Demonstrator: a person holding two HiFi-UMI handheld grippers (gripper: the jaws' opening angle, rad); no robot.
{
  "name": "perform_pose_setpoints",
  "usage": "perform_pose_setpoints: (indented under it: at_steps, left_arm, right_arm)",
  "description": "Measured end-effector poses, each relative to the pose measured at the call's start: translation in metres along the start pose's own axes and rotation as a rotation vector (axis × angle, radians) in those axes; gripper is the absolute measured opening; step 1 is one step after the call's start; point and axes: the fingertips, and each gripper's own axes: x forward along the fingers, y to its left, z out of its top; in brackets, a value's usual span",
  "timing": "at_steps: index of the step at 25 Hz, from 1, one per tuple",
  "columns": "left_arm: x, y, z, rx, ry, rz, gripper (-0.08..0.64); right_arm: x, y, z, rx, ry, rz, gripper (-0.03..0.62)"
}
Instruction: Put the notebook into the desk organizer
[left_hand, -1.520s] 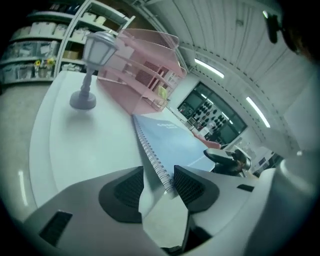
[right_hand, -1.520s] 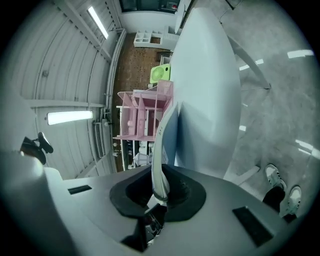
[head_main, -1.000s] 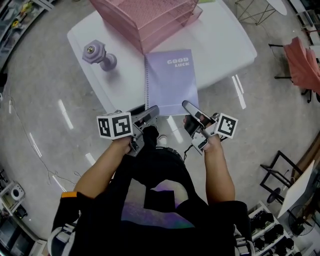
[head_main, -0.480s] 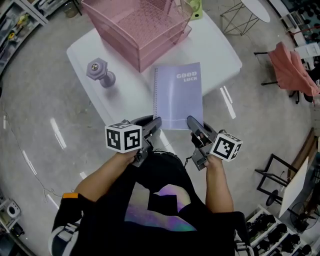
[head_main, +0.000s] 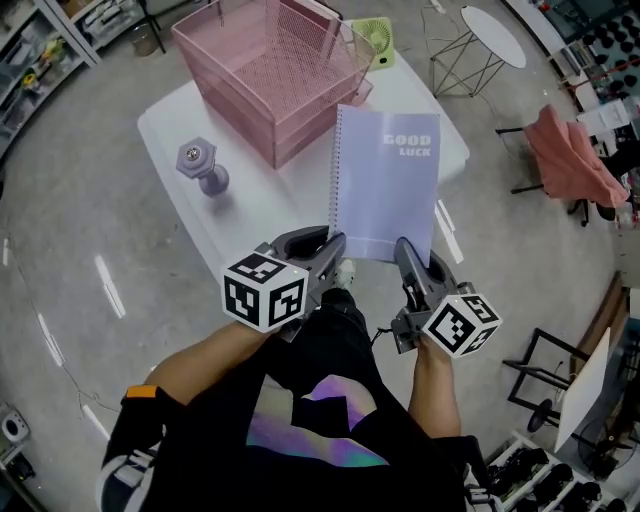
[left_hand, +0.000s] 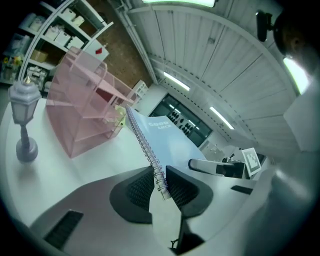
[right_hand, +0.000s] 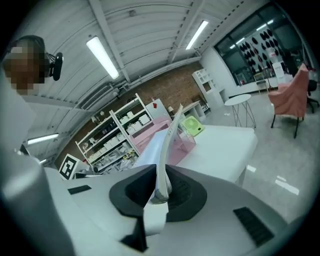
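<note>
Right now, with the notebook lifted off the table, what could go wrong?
The left gripper, whose jaws have just been closing, pinches the notebook only by its spiral corner, and the right gripper the other corner; it might slip or sag. Swinging it toward the organizer could clip the rim.

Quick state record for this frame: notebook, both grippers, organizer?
held object: lilac spiral-bound "GOOD LUCK" notebook, tilted up, gripped at its near edge
left gripper: jaws have just been closing, now on the spiral-side corner
right gripper: jaws shut on the opposite corner
target: pink wire-mesh desk organizer on white table, beyond notebook
status: notebook not yet inside
</note>
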Motion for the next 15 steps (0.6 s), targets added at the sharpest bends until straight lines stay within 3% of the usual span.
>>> perform_pose_setpoints:
  at_steps: [8, 15]
  left_arm:
    - [0.002, -0.002, 0.071, 0.063, -0.169, 0.136, 0.075]
    - [-0.004, 0.023, 0.142, 0.084, -0.314, 0.382, 0.077]
  right_arm:
    - [0.032, 0.012, 0.072, -0.213, -0.029, 0.109, 0.052]
    - [0.1, 0.032, 0.135, -0.369, 0.02, 0.297, 0.057]
